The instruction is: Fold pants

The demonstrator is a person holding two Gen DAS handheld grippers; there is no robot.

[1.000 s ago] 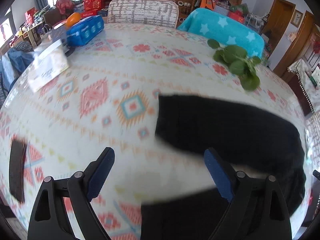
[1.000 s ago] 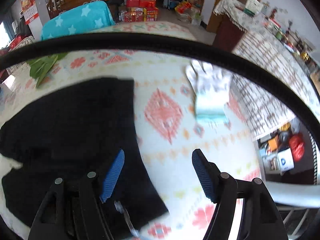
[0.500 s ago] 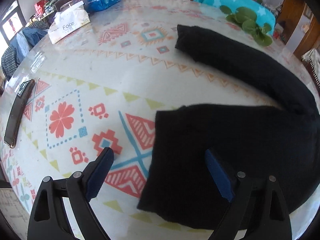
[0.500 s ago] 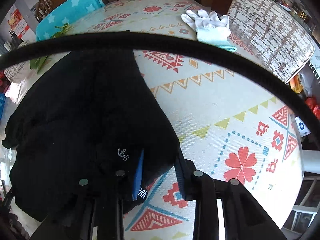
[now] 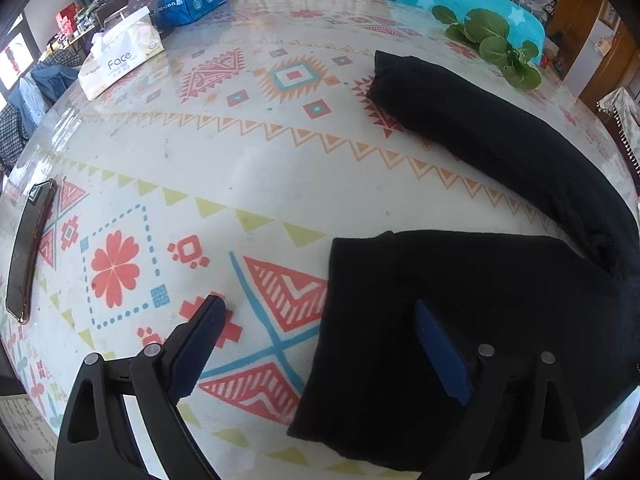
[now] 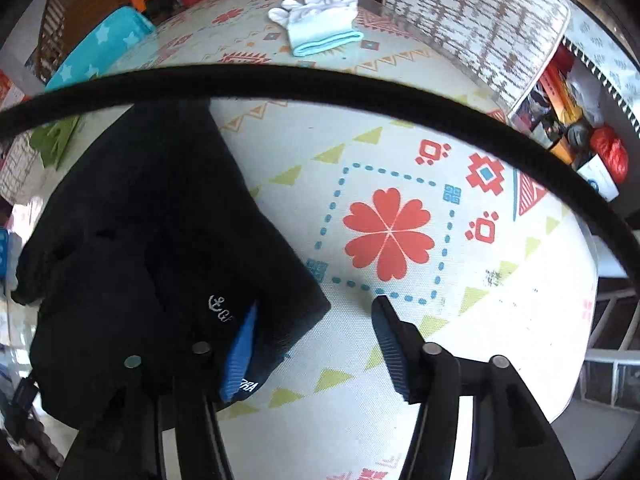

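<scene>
Black pants (image 5: 500, 280) lie on the patterned table, with one leg stretched to the far right and the near leg's hem under my view. My left gripper (image 5: 320, 320) is open and straddles the near leg's hem edge. In the right wrist view the pants' waist end (image 6: 160, 240), with a small white anchor logo, lies at the left. My right gripper (image 6: 316, 320) is open, with its left finger over the waist corner and its right finger over bare tablecloth.
A tissue box (image 5: 120, 60) and a blue packet (image 5: 192, 0) stand at the far left. Green leaves (image 5: 492, 44) lie at the back right. A dark phone (image 5: 28, 248) lies at the left edge. White gloves (image 6: 320, 24) lie far ahead of the right gripper. A black cable (image 6: 320, 84) crosses that view.
The right gripper was shut on the pants' waist corner half a second ago and has opened. The left gripper has come lower over the near leg's hem.
</scene>
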